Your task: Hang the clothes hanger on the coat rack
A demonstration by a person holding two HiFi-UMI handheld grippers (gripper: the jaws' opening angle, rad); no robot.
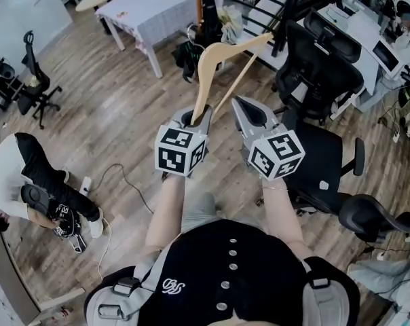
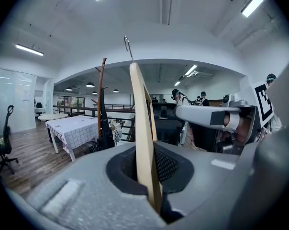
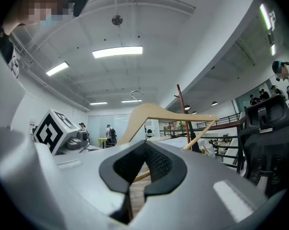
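The left gripper (image 1: pixel 194 116) was clenched on one arm end of the wooden hanger (image 1: pixel 214 56). Its pads pinched the wood tight in the left gripper view. The pick-up therefore looked done, and the hanger was held in the air in front of the person. The hanging itself was not yet done. The coat rack (image 2: pixel 102 99), a brown pole, stood near the 12 o'clock edge of the head view, well apart from the hanger.

In the head view the hanger's long axis ran from the held end at about 7 o'clock to the free arm tip at about 1 o'clock. From the left gripper it appeared edge-on, with the metal hook (image 2: pixel 128 43) rising toward 12 o'clock.

The right gripper (image 1: pixel 243 104), at 3 o'clock just beside the hanger's lower bar, had its jaws drawn together on nothing.
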